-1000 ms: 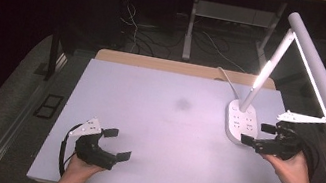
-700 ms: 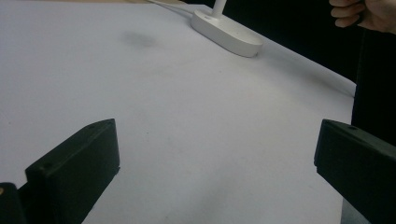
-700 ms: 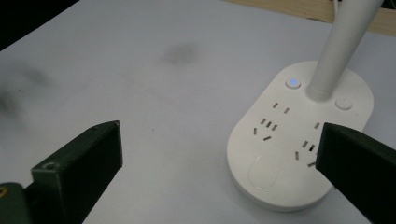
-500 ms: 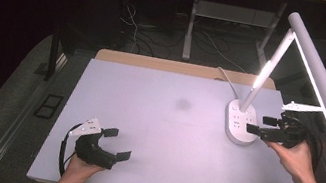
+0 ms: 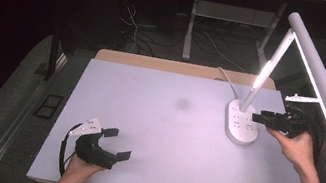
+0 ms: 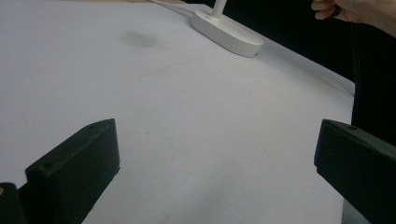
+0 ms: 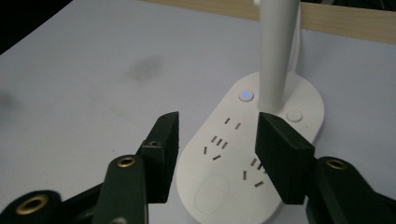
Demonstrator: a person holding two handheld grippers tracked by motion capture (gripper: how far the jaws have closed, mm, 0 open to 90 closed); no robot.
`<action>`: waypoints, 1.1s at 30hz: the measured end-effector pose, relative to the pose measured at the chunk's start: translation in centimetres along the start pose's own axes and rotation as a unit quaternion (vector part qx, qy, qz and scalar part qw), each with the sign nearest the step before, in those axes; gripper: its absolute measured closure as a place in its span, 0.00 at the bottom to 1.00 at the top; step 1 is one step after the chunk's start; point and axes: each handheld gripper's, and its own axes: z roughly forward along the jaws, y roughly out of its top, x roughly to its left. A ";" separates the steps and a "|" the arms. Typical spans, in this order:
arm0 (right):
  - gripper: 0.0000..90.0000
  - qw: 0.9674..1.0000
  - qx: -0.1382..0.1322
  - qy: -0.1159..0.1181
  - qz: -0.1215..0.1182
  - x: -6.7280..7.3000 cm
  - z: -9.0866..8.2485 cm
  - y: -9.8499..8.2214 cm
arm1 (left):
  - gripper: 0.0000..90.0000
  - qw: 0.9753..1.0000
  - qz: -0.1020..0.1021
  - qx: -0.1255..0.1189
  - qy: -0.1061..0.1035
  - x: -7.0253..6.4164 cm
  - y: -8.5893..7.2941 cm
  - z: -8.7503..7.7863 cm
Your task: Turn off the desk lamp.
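A white desk lamp stands at the table's right, lit, with an oval socket base (image 5: 241, 128) (image 7: 243, 154), a slanted stem (image 5: 263, 81) (image 7: 276, 51) and a long bar head (image 5: 323, 79). A small button (image 7: 245, 95) on the base glows blue. My right gripper (image 5: 259, 118) (image 7: 219, 140) hovers just over the base's right side, pointing left at the stem's foot. Its jaws have just been closing and stand half apart with nothing pressed between them. My left gripper (image 5: 118, 143) (image 6: 215, 158) rests near the front left edge, open and empty.
The white tabletop (image 5: 156, 120) has a faint dark smudge (image 5: 182, 104) near its middle. The lamp's cord (image 5: 226, 78) runs off the back edge over a wooden strip (image 5: 155, 63). Beyond it are dark floor, cables and a desk frame (image 5: 192, 20).
My right gripper has moved left over the lamp base and its jaws have narrowed. The left gripper has stayed where it was.
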 end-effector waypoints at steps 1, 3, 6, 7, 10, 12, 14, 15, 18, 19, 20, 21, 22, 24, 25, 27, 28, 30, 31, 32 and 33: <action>0.57 1.000 -0.002 -0.001 0.004 -0.2 0.1 0.1 | 0.00 1.000 -0.001 0.000 0.001 0.0 0.0 0.0; 0.65 1.000 -0.005 -0.006 0.010 -0.7 0.3 0.2 | 0.00 1.000 0.000 0.000 0.000 0.0 0.0 0.0; 0.78 1.000 -0.001 -0.012 0.010 -1.2 0.6 0.6 | 0.00 1.000 0.001 0.003 -0.001 0.0 0.0 0.0; 0.81 1.000 0.000 -0.015 0.011 -1.3 0.8 0.8 | 0.00 1.000 0.001 0.002 -0.001 0.0 0.0 0.1; 0.89 1.000 0.004 -0.024 0.019 -1.8 1.6 1.0 | 0.00 1.000 0.001 0.002 -0.001 0.0 0.0 0.0; 0.93 0.999 0.006 -0.030 0.023 -2.2 2.1 1.2 | 0.00 1.000 0.000 0.000 0.000 0.0 0.0 0.0; 0.96 0.999 0.008 -0.040 0.029 -2.5 2.6 1.2 | 0.00 1.000 0.000 0.000 0.000 0.0 0.0 -0.1; 0.98 0.998 0.013 -0.045 0.029 -2.7 2.8 1.2 | 0.00 1.000 0.000 0.000 0.000 0.0 0.0 -0.1; 1.00 0.998 0.013 -0.055 0.041 -3.4 3.4 1.1 | 0.00 1.000 0.001 0.000 0.000 0.0 0.0 -0.1; 1.00 0.997 0.014 -0.058 0.043 -3.6 3.5 1.1 | 0.00 1.000 0.001 0.000 -0.001 0.0 0.0 0.0; 1.00 0.997 0.012 -0.061 0.047 -3.8 3.6 1.1 | 0.00 1.000 0.001 0.000 -0.001 0.0 0.0 0.0; 1.00 0.997 0.014 -0.062 0.051 -4.0 3.7 1.0 | 0.00 1.000 0.001 0.000 -0.001 0.0 0.0 0.0; 1.00 0.996 0.012 -0.065 0.054 -4.2 3.9 1.0 | 0.00 1.000 0.001 0.000 0.000 0.0 0.0 -0.1; 1.00 0.996 0.015 -0.068 0.055 -4.4 4.1 1.0 | 0.00 1.000 0.002 0.000 0.000 0.0 0.0 -0.1; 1.00 0.996 0.014 -0.068 0.054 -4.6 4.2 1.0 | 0.00 1.000 0.002 0.000 0.001 0.0 0.0 -0.1; 1.00 0.996 0.014 -0.069 0.058 -4.7 4.4 1.0 | 0.00 1.000 0.002 0.001 0.001 0.1 0.1 0.0; 1.00 0.996 0.015 -0.069 0.056 -4.9 4.5 1.0 | 0.00 1.000 0.002 0.001 0.001 0.1 0.1 0.0; 1.00 0.996 0.014 -0.069 0.060 -4.9 4.7 1.0 | 0.00 1.000 0.001 0.001 0.001 0.1 0.1 0.0; 1.00 0.996 0.014 -0.070 0.059 -5.1 4.9 1.0 | 0.00 1.000 0.002 0.001 0.002 0.1 0.1 0.0; 1.00 0.995 0.014 -0.070 0.065 -5.2 5.1 1.1 | 0.00 1.000 0.002 0.001 0.002 0.1 0.1 0.0; 1.00 0.995 0.014 -0.070 0.065 -5.2 5.1 1.1 | 0.00 1.000 0.001 0.000 0.002 0.0 0.1 0.0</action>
